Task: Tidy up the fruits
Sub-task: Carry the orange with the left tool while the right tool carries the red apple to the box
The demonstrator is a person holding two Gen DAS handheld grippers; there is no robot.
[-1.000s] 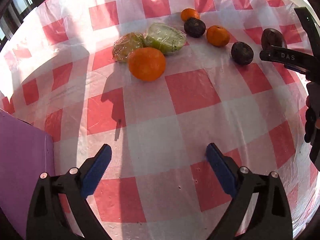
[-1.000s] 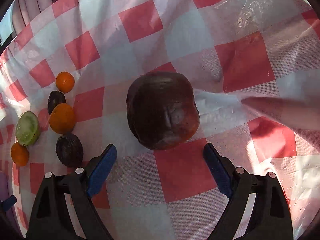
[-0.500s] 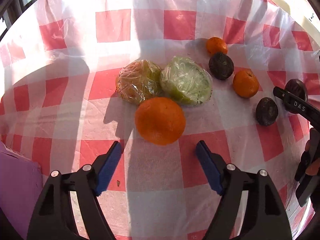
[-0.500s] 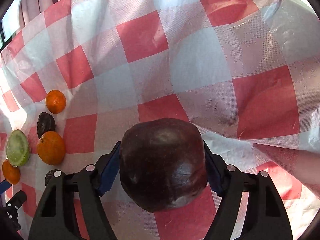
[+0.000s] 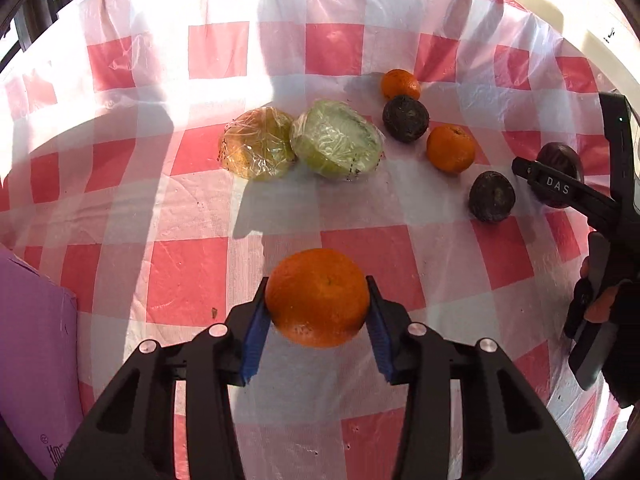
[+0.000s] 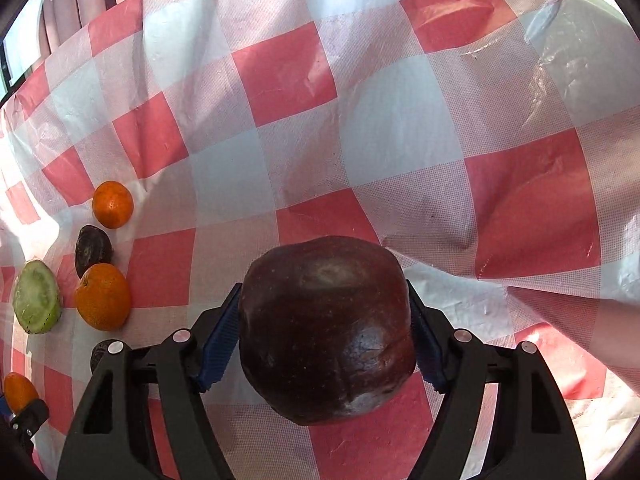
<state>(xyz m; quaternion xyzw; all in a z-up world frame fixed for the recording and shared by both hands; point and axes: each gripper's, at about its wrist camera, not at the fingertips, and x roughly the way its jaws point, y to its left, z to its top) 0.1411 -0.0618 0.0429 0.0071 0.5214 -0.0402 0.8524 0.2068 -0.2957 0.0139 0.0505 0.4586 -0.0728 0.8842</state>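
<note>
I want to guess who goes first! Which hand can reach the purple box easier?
Probably left: the left gripper holds the orange near the purple box; the right view shows no box.

A red-and-white checked plastic cloth covers the counter. On it lie bright orange round fruit, dark purple-brown wrinkled fruit, a pale green film-wrapped half and a yellowish wrapped one. A lilac cardboard box stands beside it.

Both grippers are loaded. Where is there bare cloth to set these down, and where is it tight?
Bare cloth lies beyond the dark fruit, and in front of the two wrapped halves around the held orange. It is crowded along the line of small oranges and dark fruits.
</note>
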